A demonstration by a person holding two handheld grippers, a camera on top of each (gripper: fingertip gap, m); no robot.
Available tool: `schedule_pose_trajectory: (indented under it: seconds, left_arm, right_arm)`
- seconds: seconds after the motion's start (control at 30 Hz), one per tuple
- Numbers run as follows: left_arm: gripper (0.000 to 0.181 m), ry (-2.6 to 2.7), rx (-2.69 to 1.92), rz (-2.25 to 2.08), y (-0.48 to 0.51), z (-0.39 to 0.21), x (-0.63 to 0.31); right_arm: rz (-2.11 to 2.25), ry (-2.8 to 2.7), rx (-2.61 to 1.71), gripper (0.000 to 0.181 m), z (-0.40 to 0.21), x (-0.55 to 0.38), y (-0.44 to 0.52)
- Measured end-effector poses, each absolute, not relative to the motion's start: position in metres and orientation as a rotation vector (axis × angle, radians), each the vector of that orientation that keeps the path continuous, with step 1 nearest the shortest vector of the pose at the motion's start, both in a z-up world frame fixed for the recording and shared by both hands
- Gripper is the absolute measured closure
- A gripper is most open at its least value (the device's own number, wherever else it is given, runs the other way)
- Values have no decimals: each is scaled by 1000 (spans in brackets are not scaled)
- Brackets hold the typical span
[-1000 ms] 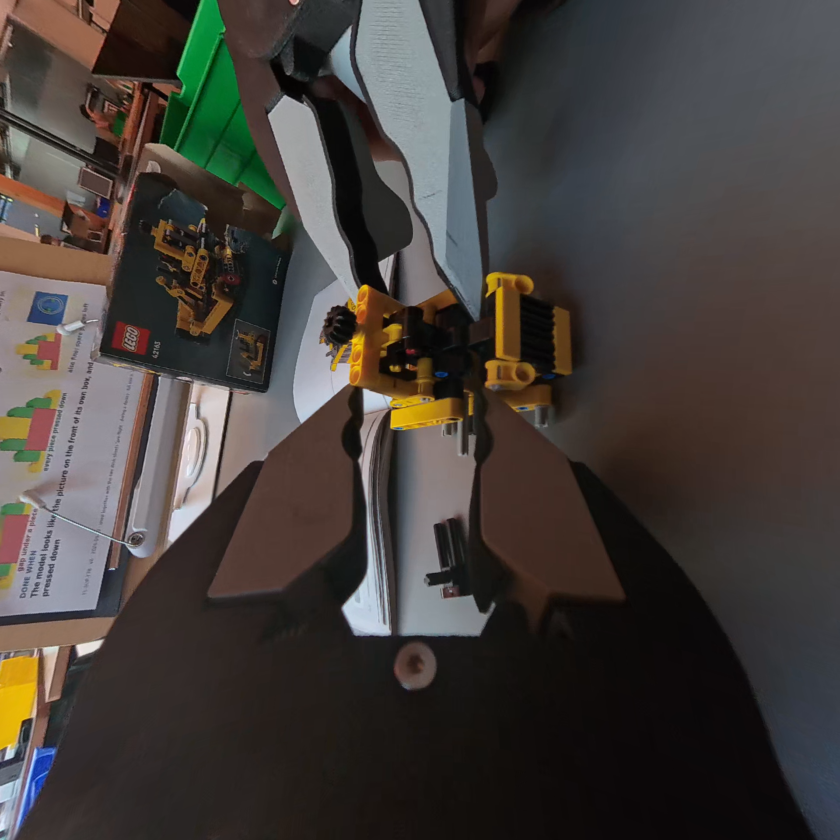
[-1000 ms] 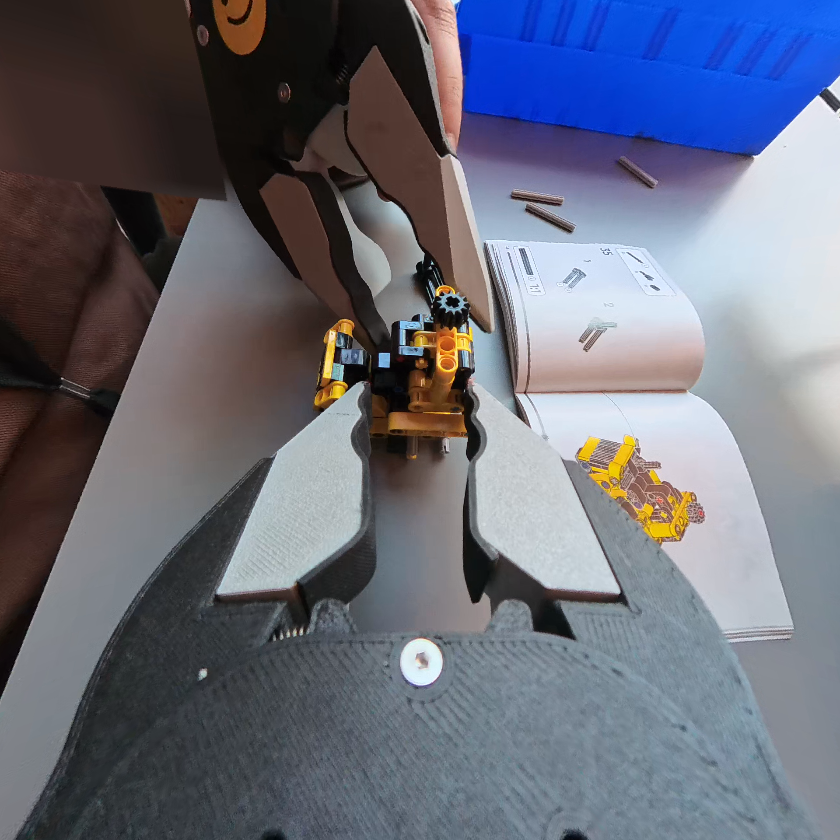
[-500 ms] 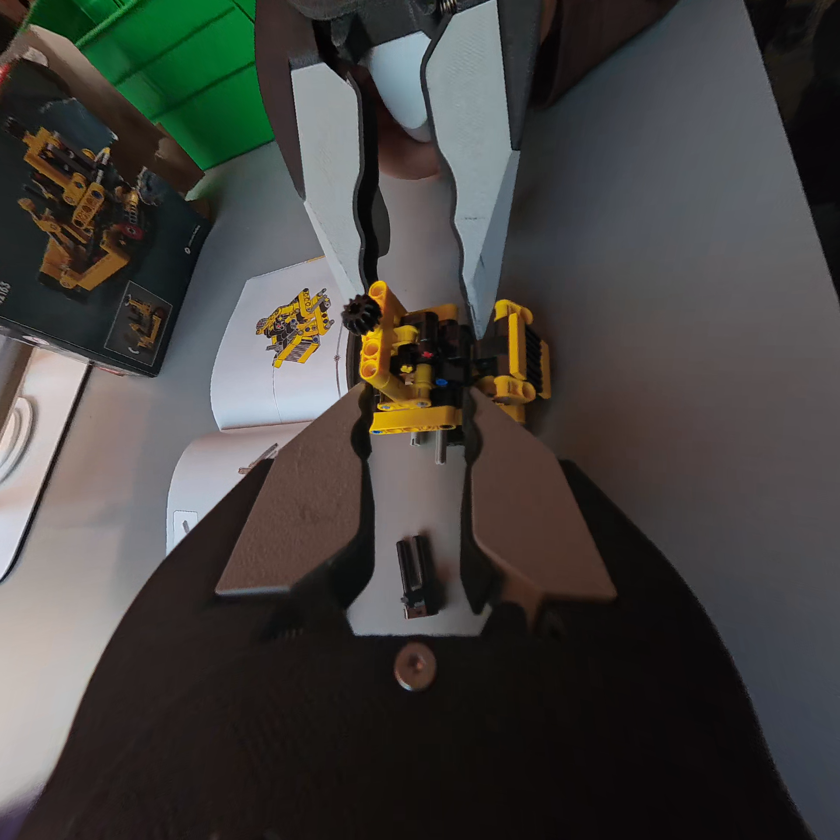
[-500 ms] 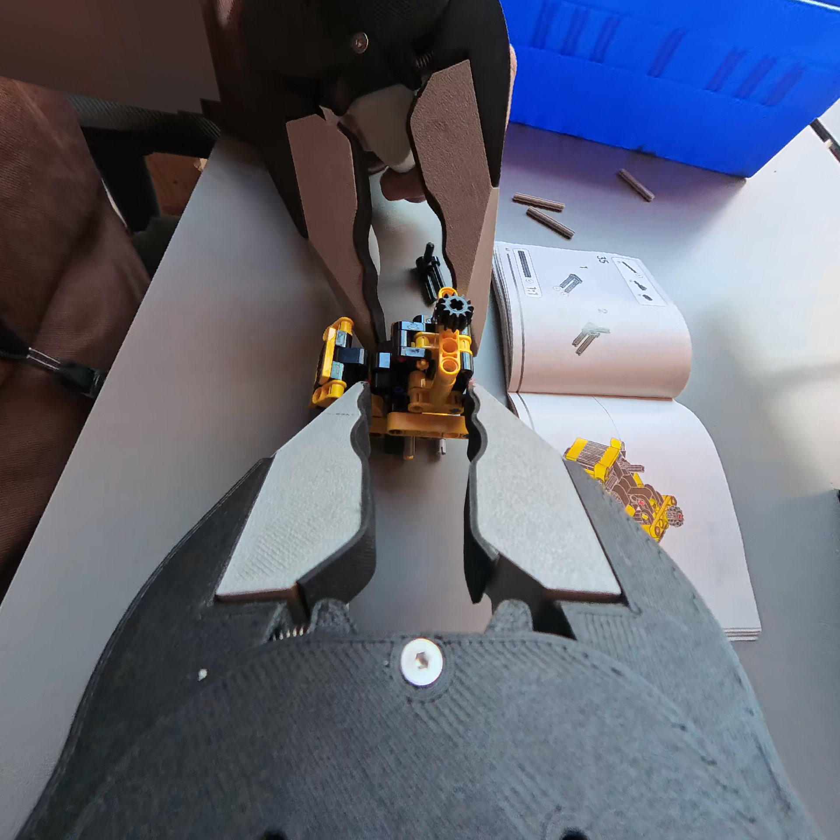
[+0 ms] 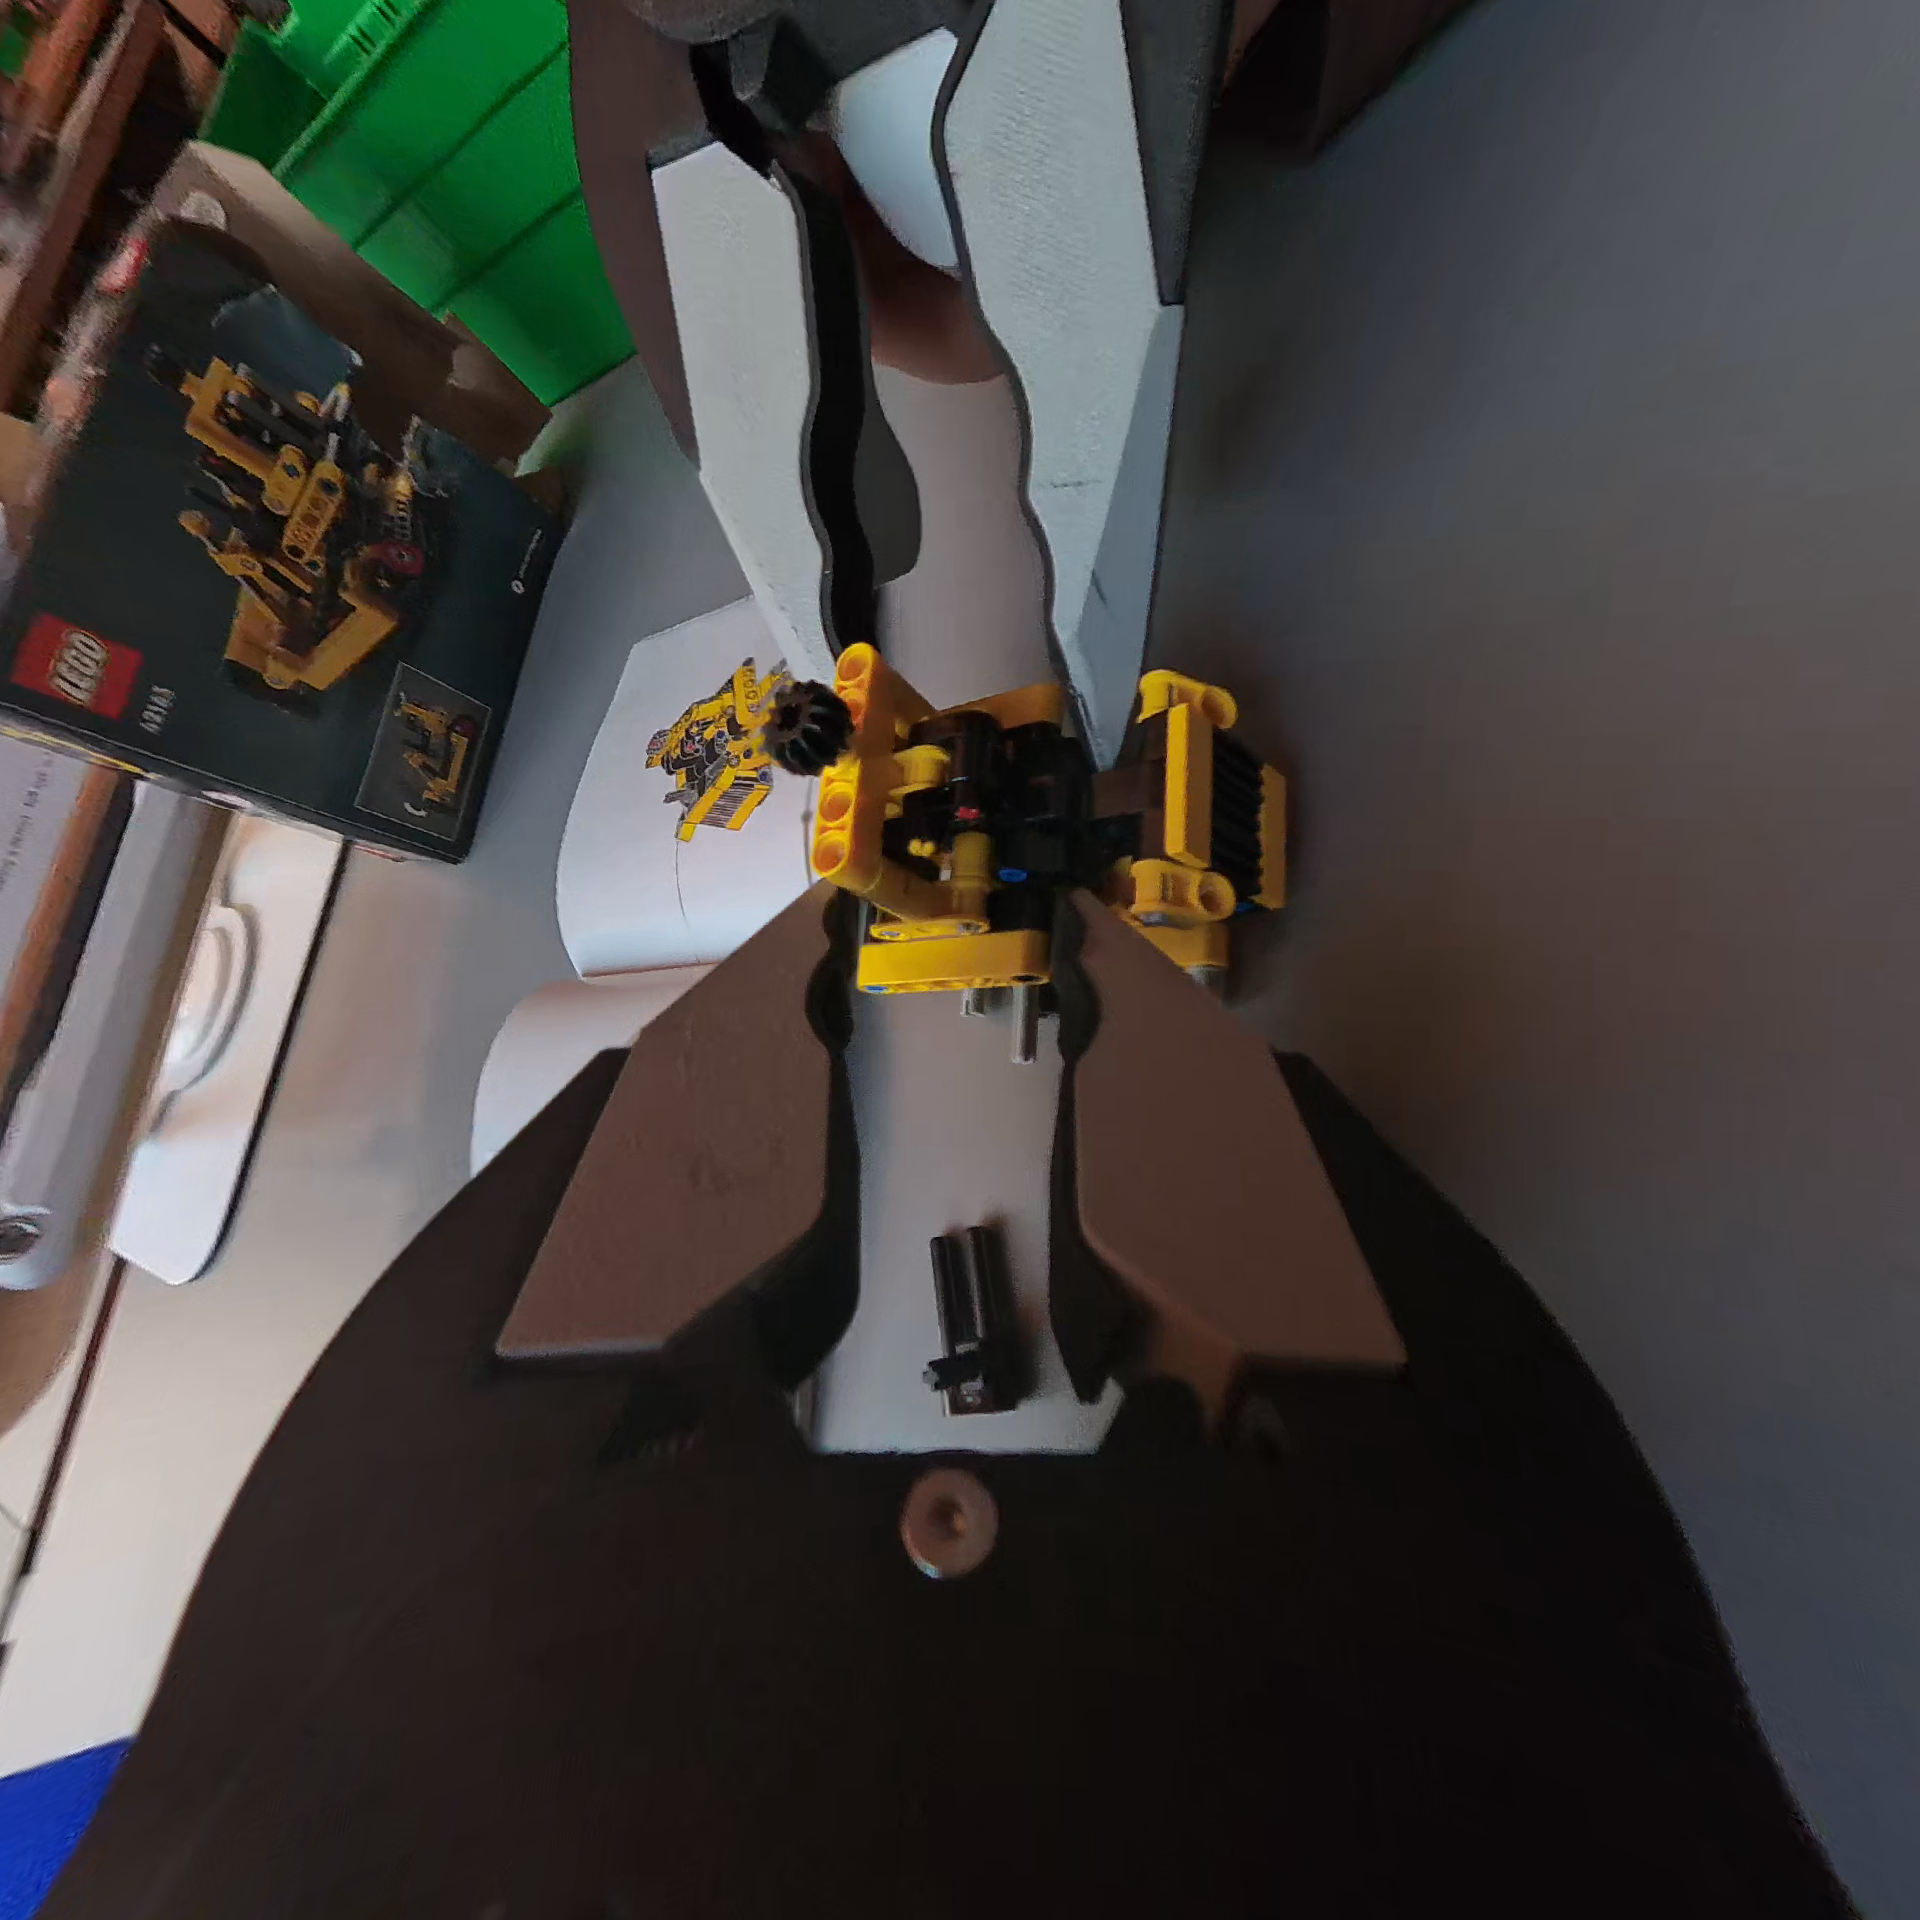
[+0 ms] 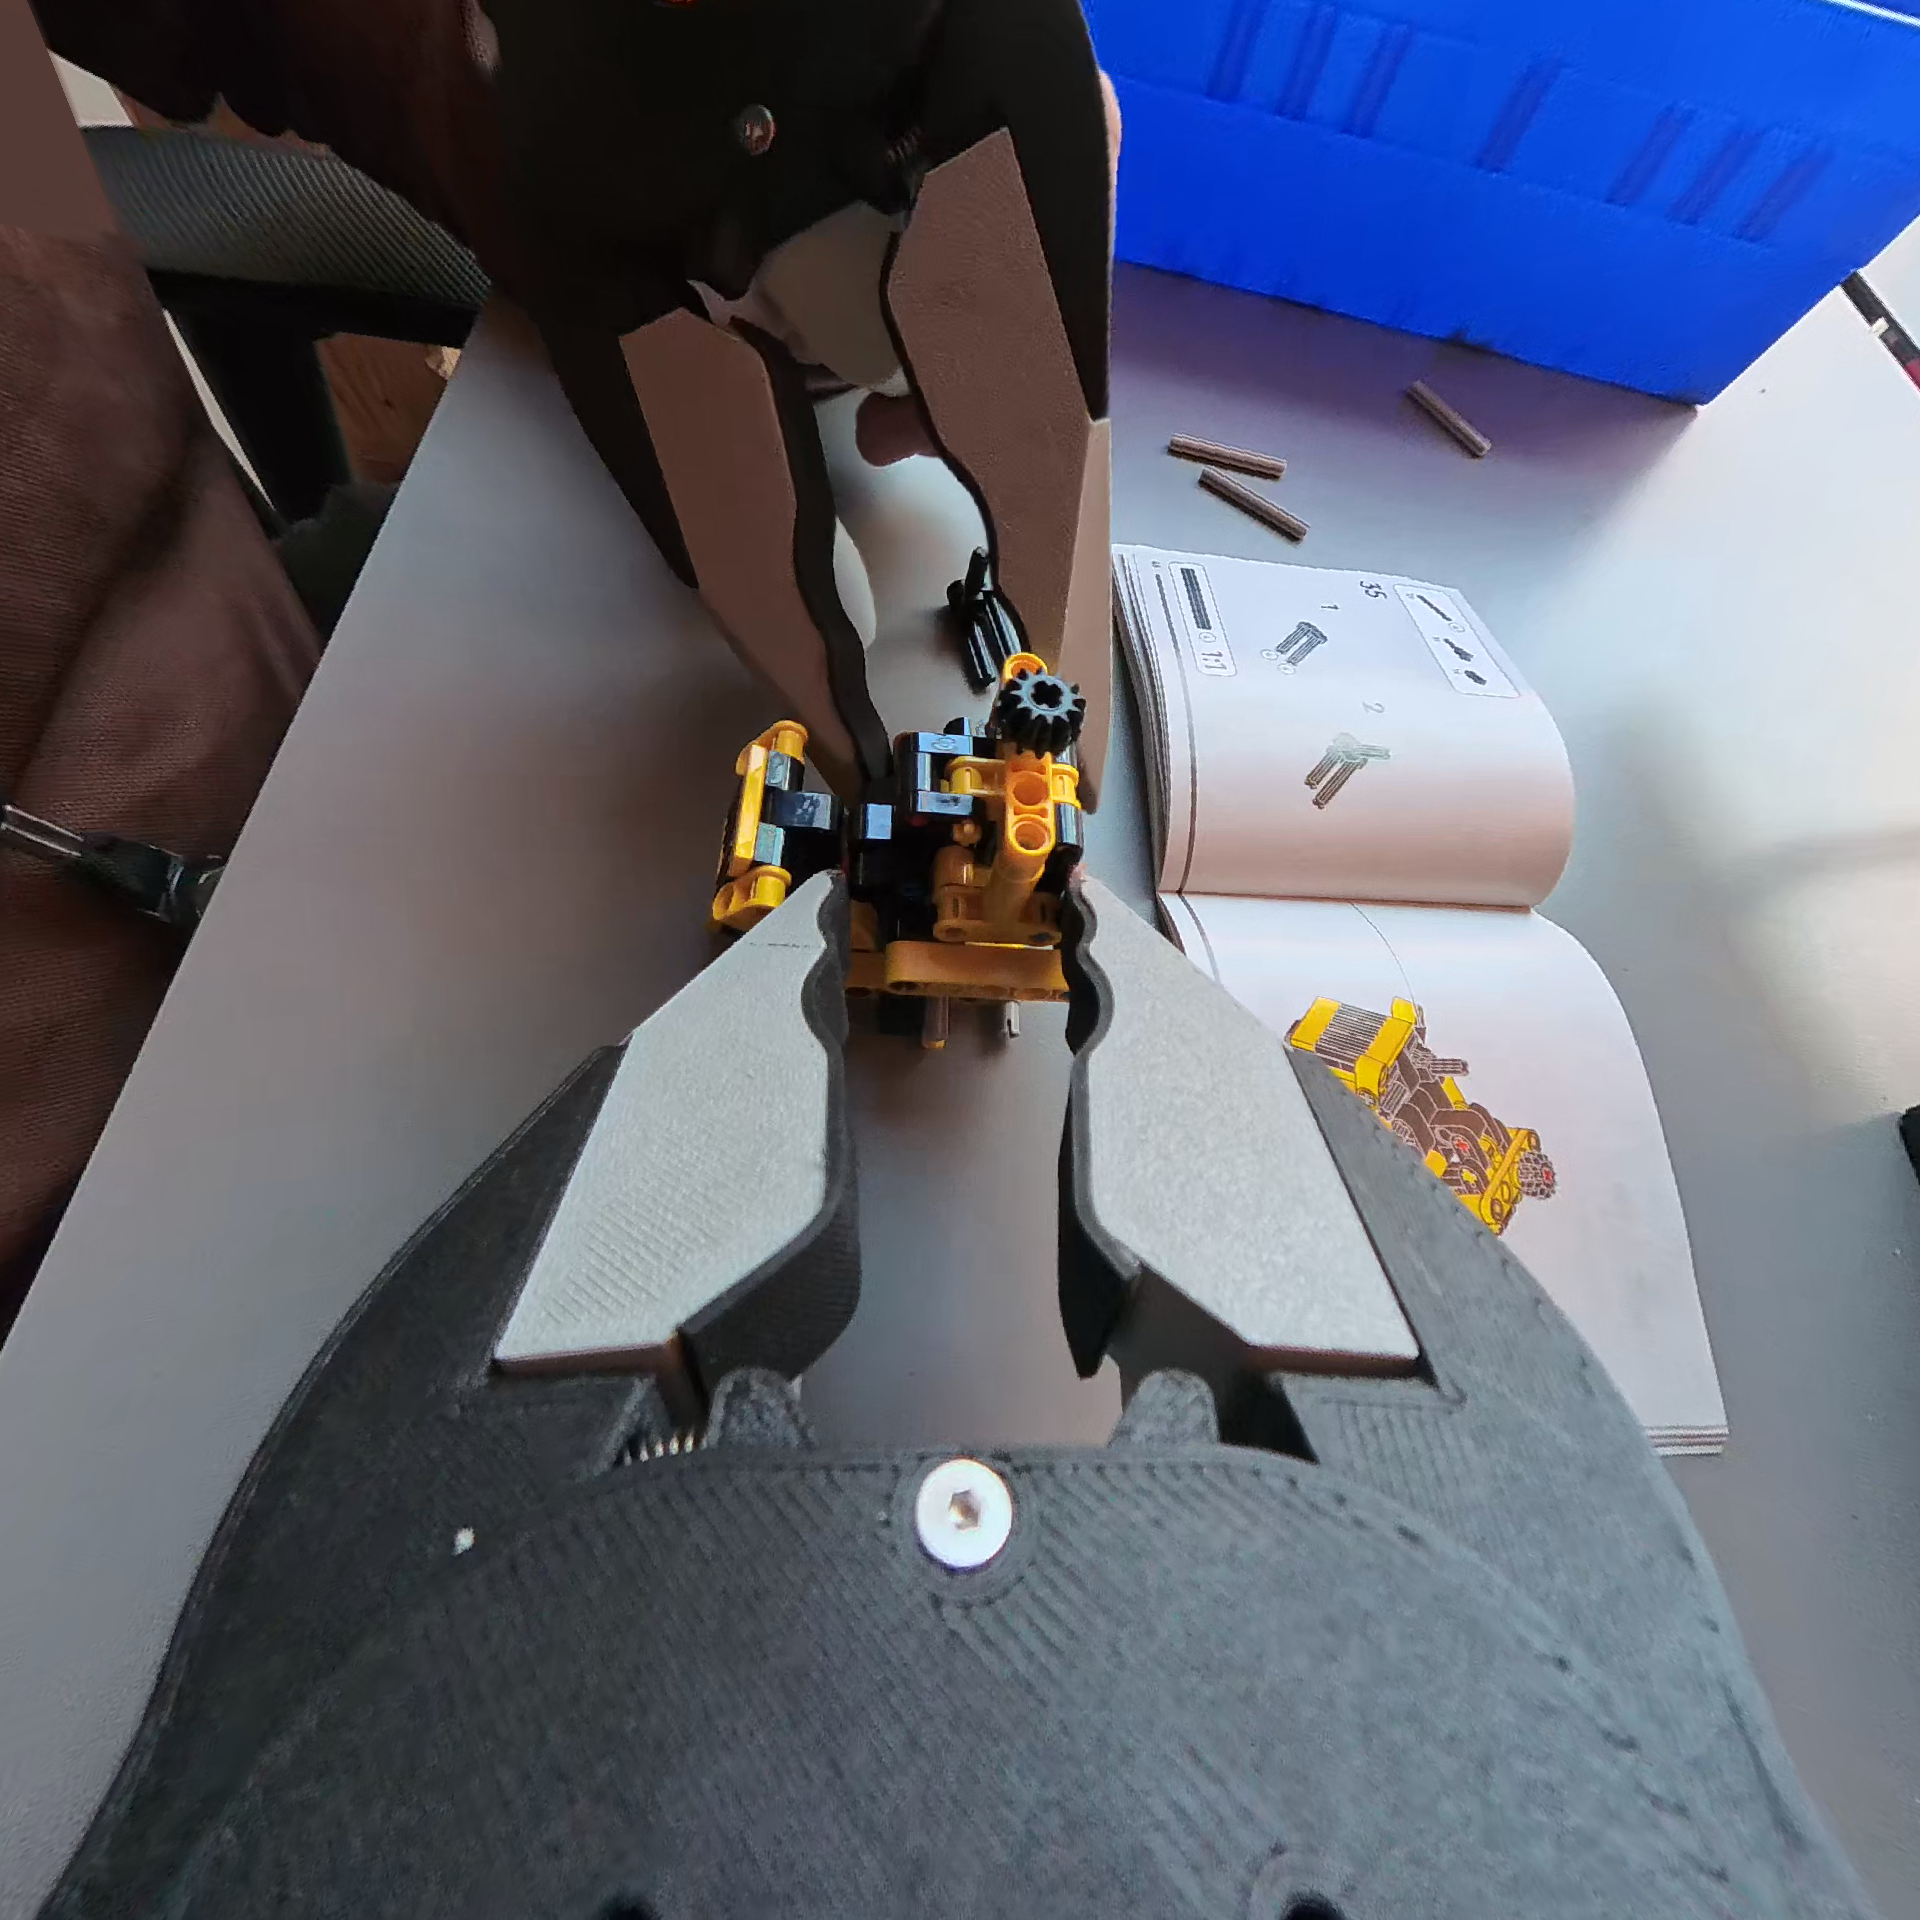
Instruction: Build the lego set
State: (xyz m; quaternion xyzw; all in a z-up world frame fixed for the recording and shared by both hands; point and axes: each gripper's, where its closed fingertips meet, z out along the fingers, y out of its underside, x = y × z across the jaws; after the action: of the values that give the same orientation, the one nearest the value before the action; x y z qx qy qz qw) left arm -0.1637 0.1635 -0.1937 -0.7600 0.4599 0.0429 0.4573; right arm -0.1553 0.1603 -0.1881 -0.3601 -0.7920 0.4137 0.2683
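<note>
A small yellow and black lego model [image 6: 966, 842] with a black gear on top stands on the grey table [image 6: 468, 727]. My right gripper [image 6: 956, 904], with grey fingers, is shut on its near end. My left gripper [image 5: 951, 935], with brown fingers, is shut on the model [image 5: 966, 821] from the opposite end. Each gripper shows in the other's view, reaching down from the top edge. A small black lego part [image 5: 971, 1320] lies on the table under the left gripper, and also shows in the right wrist view [image 6: 982, 634].
An open instruction booklet [image 6: 1351, 779] lies right of the model. Several brown axles [image 6: 1236, 478] lie in front of a blue bin [image 6: 1507, 156]. The set's box [image 5: 270, 623] and a green bin [image 5: 447, 208] stand beyond. The table edge [image 6: 343, 644] runs on the left.
The left gripper has swung around the model, from slanted to nearly in line with the right gripper, then tilted back a little. The model and the right gripper have stayed in place.
</note>
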Motion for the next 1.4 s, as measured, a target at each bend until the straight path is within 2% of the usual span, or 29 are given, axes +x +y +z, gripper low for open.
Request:
schedule_pose_trajectory:
  seconds: [0.23,0.57,1.4]
  left_arm:
    - [148,1013,-1975,-148,161,-196,-156]
    - [148,991,-1987,-198,160,-195,-156]
    - [149,1025,-1956,-1,163,-198,-160]
  right_arm:
    - [1131,-2148,-976,142,-188,-151,160]
    - [798,-2089,-766,140,-187,-153,164]
    - [1319,-2113,-1146,150,-182,-152,160]
